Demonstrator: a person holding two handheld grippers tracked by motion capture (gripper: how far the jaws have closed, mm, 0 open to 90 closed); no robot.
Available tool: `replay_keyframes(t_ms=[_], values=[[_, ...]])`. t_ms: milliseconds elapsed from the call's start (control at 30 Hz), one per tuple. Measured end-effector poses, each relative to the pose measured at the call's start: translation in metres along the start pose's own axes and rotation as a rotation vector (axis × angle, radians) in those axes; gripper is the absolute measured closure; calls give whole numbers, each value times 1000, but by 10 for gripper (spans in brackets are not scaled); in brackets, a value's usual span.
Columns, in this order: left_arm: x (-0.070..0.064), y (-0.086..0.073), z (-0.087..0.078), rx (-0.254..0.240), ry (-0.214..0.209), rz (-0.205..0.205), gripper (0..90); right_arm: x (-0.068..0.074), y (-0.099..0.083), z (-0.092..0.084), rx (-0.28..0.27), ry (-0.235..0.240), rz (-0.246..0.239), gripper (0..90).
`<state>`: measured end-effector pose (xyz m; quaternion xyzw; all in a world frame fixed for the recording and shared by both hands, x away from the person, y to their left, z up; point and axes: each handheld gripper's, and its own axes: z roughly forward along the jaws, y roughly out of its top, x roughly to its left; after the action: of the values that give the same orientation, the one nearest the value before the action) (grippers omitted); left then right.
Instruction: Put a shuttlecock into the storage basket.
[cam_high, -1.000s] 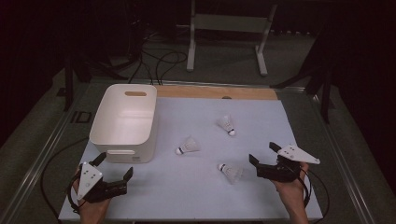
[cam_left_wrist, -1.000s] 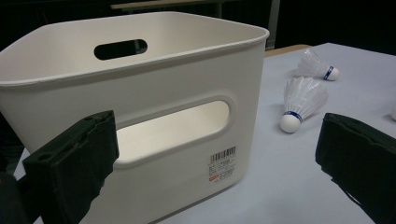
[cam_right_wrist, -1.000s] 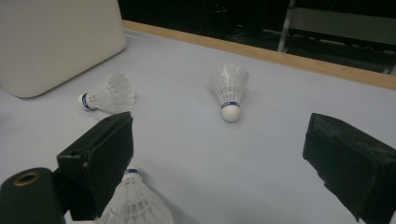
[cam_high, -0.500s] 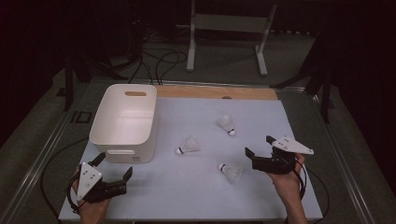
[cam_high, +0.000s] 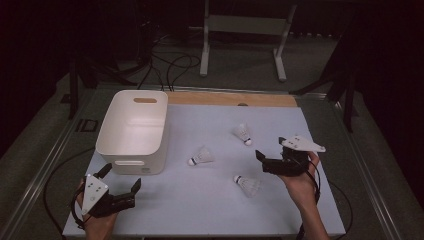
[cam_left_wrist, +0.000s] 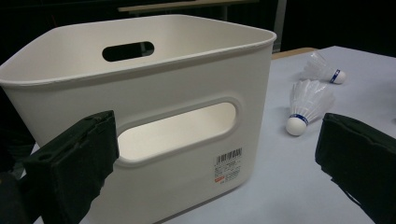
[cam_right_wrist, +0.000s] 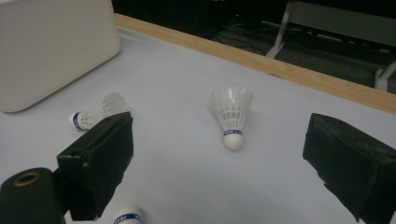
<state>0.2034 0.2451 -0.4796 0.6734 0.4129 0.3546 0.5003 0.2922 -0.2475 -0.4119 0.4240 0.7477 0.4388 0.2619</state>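
Black-jawed, both spread wide: left hand-held gripper (cam_high: 120, 192) by the bin (cam_high: 131, 131), right hand-held gripper (cam_high: 270, 152) above shuttlecocks.

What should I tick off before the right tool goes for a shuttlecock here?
1. Right tool open: ok, jaws spread wide.
2. Nothing held in it: ok.
3. Target in line: ok, the far shuttlecock sits between the jaws in the right gripper view.
4. Other shuttlecocks apart from it: ok, the middle shuttlecock and near shuttlecock lie separately.
5. White bin upright and open-topped: ok.
6. Left tool out of the way: ok, open, beside the bin's near wall.
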Motion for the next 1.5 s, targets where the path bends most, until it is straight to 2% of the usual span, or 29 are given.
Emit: replay_keyframes(t_ms=[300,500,1067,1500], values=[[0,0,1,9,1,5,0,1,9,9,26,-6,-3,87],[0,0,1,10,4,4,0,0,14,12,23,-7,-3,87],[1,-1,1,13,7,0,1,0,43,22,29,-36,-24,87],[2,-1,1,19,7,6,1,-4,60,43,27,-50,-24,87]])
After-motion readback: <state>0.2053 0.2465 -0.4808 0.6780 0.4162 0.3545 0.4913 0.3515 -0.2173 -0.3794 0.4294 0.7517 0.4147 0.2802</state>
